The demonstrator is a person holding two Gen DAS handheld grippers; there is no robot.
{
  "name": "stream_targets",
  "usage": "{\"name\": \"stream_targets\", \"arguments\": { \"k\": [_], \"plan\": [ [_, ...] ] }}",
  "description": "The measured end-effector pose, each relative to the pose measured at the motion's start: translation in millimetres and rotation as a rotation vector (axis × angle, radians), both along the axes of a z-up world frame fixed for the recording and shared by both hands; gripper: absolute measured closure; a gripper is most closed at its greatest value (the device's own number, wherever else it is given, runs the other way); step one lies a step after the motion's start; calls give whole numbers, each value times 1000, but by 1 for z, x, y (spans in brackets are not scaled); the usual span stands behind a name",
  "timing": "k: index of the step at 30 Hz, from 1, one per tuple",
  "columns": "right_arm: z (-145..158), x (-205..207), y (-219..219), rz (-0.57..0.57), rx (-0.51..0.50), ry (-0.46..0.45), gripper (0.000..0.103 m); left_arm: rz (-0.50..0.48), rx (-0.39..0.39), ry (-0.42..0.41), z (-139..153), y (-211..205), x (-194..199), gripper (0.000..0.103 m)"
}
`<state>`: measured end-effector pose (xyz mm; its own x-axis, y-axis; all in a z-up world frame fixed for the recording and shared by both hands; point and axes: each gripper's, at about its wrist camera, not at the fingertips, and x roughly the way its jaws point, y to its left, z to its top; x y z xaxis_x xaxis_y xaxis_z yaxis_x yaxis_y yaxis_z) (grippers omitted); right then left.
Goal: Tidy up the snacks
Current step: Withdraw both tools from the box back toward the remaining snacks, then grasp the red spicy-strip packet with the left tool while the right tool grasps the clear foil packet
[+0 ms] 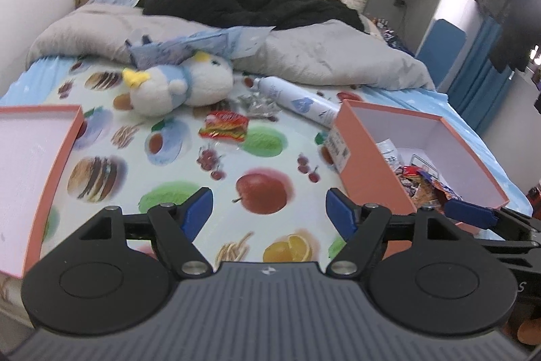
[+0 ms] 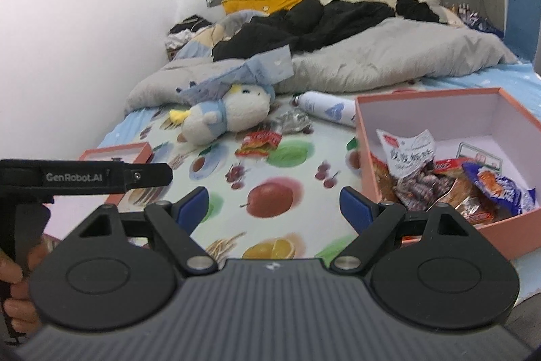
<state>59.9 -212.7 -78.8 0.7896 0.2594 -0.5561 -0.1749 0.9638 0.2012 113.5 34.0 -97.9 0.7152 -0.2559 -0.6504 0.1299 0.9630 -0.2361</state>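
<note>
I had both tools over the bed [image 1: 270,158], and neither carried anything. The left tool [image 1: 269,212] stood with its jaws apart, only the fruit-print sheet between them; the right tool [image 2: 273,208] stood wide as well, and empty.

The pink box [image 2: 446,227] sat at the right, already holding several snack bags [image 2: 416,178]; its lid [image 1: 61,164] lay at the left, inner side up. So I judged the gathering step was in hand, with the lid still to go on.

One red and yellow snack packet [image 1: 224,126] lay loose on the sheet, near the plush toy [image 1: 182,87], just in front of a crumpled silver wrapper [image 1: 257,104] and well apart from the box. It lay flat, its long axis running roughly left to right across my left view, slightly tilted. A white spray bottle [image 1: 297,102] lay on its side beyond, cap end toward the grey duvet [image 1: 321,56].

My next move, as I judged it: reach forward past the printed apple, bring the jaws down across the packet's short side, pinch it, then carry it right into the box. The packet looked thin and crinkly, so a low approach seemed needed.
</note>
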Motion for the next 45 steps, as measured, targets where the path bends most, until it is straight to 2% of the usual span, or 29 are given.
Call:
{"name": "stream_targets", "arguments": {
  "k": [6, 14, 18, 22, 27, 33, 42, 45],
  "plan": [
    [-2, 12, 5, -4, -22, 0, 17, 18, -8, 3, -13, 12, 9, 25],
    [-5, 50, 12, 12, -56, 14, 17, 43, -37, 51, -44, 22, 39, 25],
    [-9, 75, 16, 36, -65, 22, 18, 38, -42, 53, -60, 21, 62, 16],
    [-17, 108, 24, 62, -82, 38, 18, 37, -46, 66, -77, 20, 94, 15],
    [-29, 152, 31, 101, -111, 62, 18, 34, -34, 82, -101, 21, 140, 6],
    [-43, 221, 33, 123, -109, 110, 18, 8, -13, 105, -132, 14, 205, 4],
    [-80, 320, 39, 160, -145, 192, 20, -53, 62, 118, -171, -11, 290, 4],
    [-93, 345, 40, 169, -148, 227, 21, -63, 129, 101, -180, -20, 306, 4]
  ]
}}
